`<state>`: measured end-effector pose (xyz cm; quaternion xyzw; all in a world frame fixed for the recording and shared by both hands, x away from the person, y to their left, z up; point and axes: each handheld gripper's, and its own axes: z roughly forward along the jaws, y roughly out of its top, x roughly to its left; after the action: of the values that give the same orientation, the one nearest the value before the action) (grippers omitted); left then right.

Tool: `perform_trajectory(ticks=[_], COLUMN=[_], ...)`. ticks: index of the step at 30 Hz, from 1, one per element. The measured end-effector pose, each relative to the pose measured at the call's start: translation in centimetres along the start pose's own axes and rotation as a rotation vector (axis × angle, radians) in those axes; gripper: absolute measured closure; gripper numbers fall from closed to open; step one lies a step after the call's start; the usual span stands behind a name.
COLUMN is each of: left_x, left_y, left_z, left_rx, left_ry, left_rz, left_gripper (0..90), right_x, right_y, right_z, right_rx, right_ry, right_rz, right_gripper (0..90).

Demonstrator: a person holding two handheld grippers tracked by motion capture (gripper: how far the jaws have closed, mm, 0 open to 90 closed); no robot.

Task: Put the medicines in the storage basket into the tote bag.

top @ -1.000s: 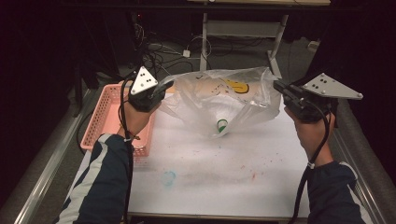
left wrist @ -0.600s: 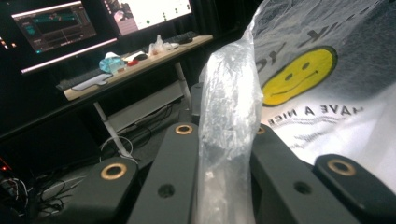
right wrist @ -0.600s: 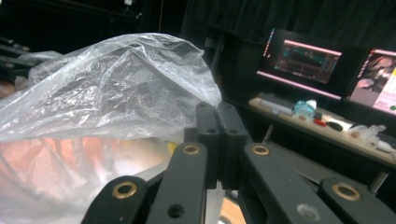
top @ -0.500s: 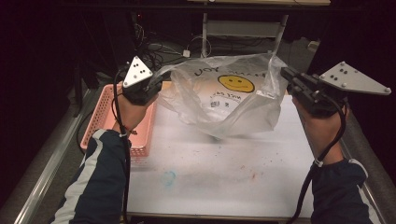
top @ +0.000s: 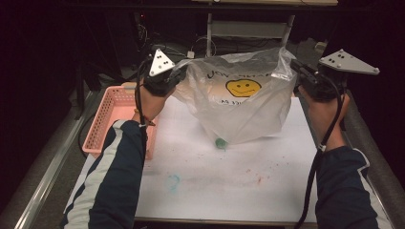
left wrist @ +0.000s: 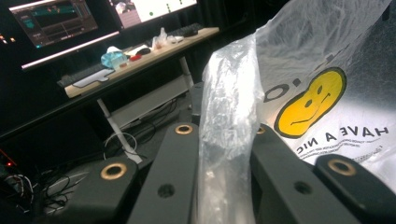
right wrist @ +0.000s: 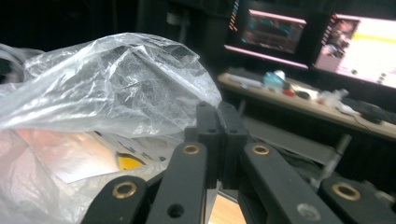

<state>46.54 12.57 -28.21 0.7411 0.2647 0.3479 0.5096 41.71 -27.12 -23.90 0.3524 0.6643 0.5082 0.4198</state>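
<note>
A clear plastic bag [top: 243,102] with a yellow smiley face hangs above the white table [top: 229,181], stretched between both grippers. My left gripper [top: 180,72] is shut on the bag's left top edge; in the left gripper view a bunched strip of the plastic bag [left wrist: 229,140] runs between its jaws. On the other side, my right gripper [top: 295,66] is shut on the bag's right top edge, and the plastic bag [right wrist: 107,88] billows left of its closed jaws in the right gripper view. A small green object [top: 220,142] sits in the bag's lowest corner, close above the table.
A pink slotted basket [top: 112,117] stands at the table's left edge, under my left forearm. Faint green and red marks stain the white table surface. A desk [left wrist: 140,56] with monitors and small items lies beyond the table.
Both grippers have lifted the bag up off the table and drawn it taut between them. The green object has slid down into the bag's bottom corner.
</note>
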Motion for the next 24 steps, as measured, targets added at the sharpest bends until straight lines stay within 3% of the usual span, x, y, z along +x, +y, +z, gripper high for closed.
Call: perform_trajectory(ticks=[6, 16, 24], left_x=[0.4, 1.3, 1.1], left_y=[0.3, 2.2, 1.5], left_z=[2.8, 5.7, 7.7], left_rx=[0.043, 0.097, 0.147], left_ry=[0.028, 0.104, 0.116], left_rz=[0.016, 0.059, 0.058], left_gripper=[87.0, 83.6, 83.6], right_x=[-1.5, -4.1, -5.3], right_y=[-0.8, -1.5, -3.1], right_z=[2.3, 4.9, 6.6], right_rx=[0.060, 0.124, 0.179], right_ry=[-0.061, -0.133, -0.156], right_rz=[-0.030, -0.012, 0.023], right_gripper=[90.0, 90.0, 90.0])
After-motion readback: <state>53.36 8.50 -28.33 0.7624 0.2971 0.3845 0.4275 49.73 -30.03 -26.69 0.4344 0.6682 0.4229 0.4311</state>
